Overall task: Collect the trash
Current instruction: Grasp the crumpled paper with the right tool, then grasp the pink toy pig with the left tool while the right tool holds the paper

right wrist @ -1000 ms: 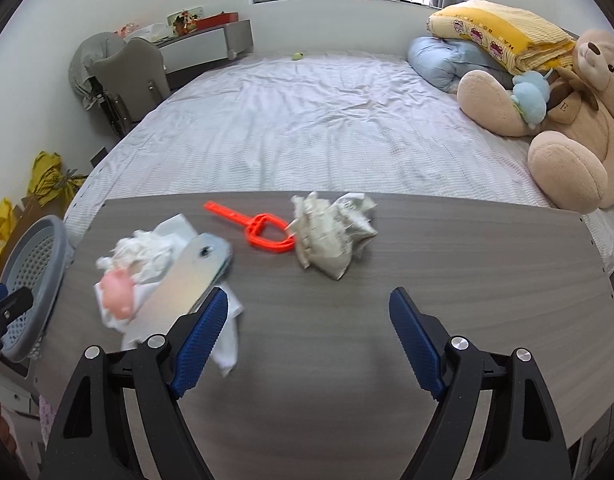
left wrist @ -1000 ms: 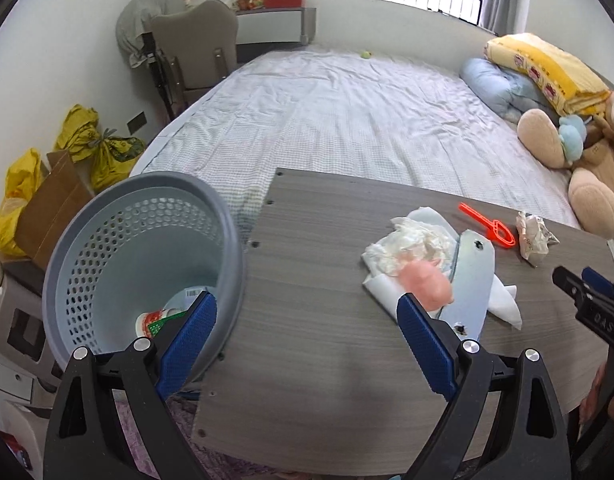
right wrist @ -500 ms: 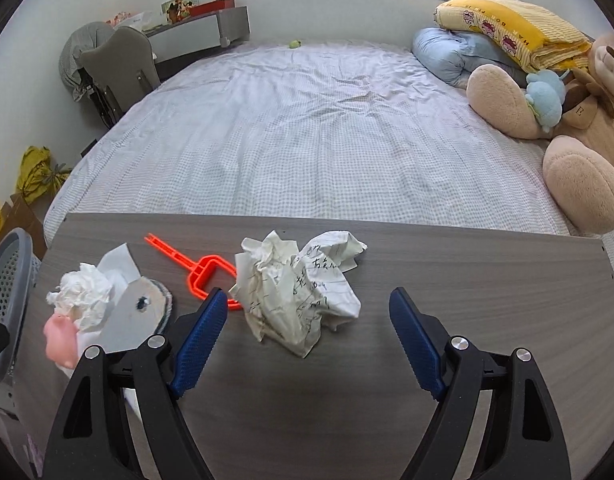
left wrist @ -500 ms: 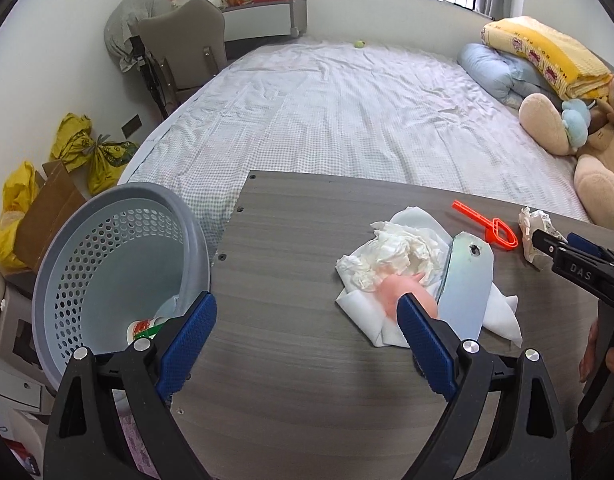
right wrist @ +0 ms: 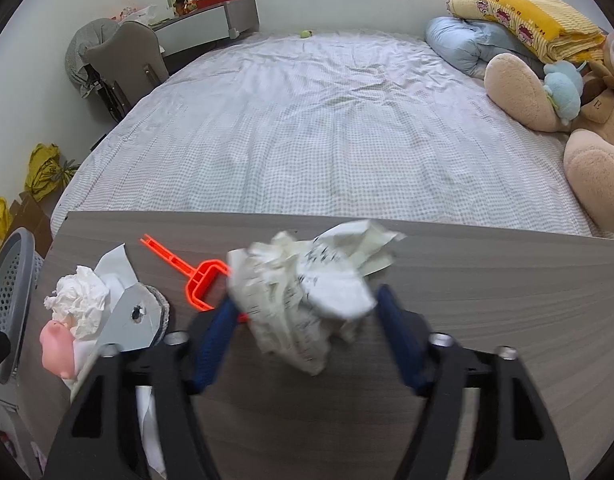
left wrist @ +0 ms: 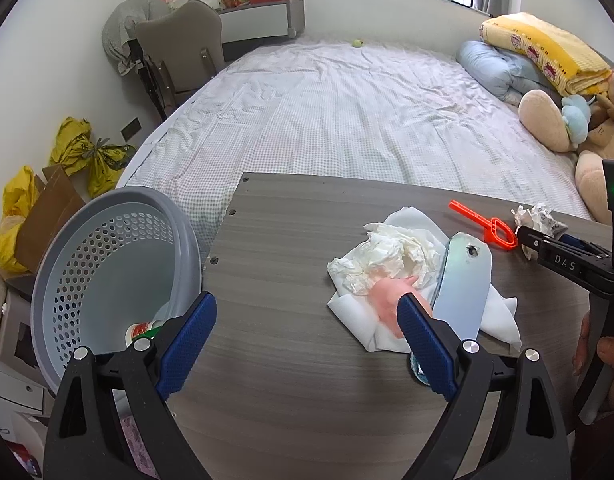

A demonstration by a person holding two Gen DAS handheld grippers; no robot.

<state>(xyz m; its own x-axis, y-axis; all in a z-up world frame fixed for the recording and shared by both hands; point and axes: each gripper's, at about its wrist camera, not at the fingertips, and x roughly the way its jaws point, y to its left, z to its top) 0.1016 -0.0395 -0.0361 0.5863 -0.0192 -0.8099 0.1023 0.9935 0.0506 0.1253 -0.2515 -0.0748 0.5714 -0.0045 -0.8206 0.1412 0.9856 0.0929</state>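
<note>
Teddy bear [right wrist: 583,112] on checked bed [right wrist: 327,128]

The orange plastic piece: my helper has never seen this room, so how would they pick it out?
On the grey wooden table at the foot of the bed, look between the tissue pile and the crumpled paper. The orange plastic piece lies flat there, the only bright orange thing: a thin stem ending in a loop.

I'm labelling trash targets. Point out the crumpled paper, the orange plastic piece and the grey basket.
crumpled paper [right wrist: 307,296]: right wrist view, middle of the wad.
orange plastic piece [left wrist: 497,233]: left wrist view, its looped end.
grey basket [left wrist: 107,200]: left wrist view, upper rim.
</note>
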